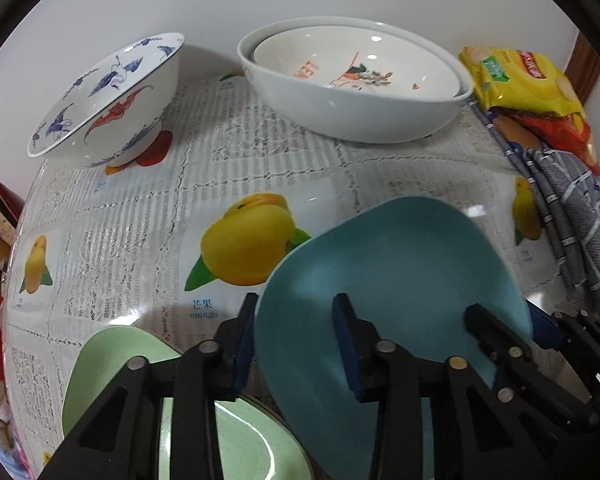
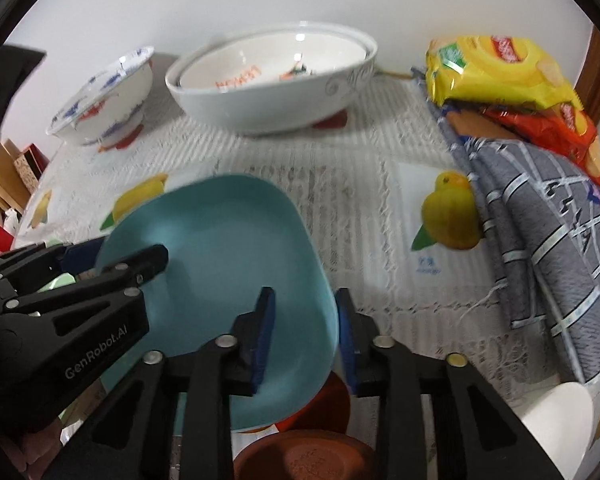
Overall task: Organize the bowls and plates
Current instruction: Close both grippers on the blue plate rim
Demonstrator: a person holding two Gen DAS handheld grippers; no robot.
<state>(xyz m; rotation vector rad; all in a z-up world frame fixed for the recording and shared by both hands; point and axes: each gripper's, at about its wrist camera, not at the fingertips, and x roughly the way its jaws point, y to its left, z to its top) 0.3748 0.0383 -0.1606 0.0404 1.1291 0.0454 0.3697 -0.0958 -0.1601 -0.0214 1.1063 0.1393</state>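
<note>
2 tools clamp blue plate (image 1: 400, 264) rims: left tool (image 1: 296, 344), right tool (image 2: 306, 336); tablecloth (image 1: 260, 152) beyond bare.

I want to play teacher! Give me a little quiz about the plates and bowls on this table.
1. True or false: only the left gripper grips the blue plate.
2. What sits inside the big white bowl? A) a smaller bowl B) a spoon C) a real mango
3. What colour is the second plate, which lies low on the left in the left wrist view?

Key: 1 false, the right gripper grips its other edge too; 2 A; 3 pale green.
</note>
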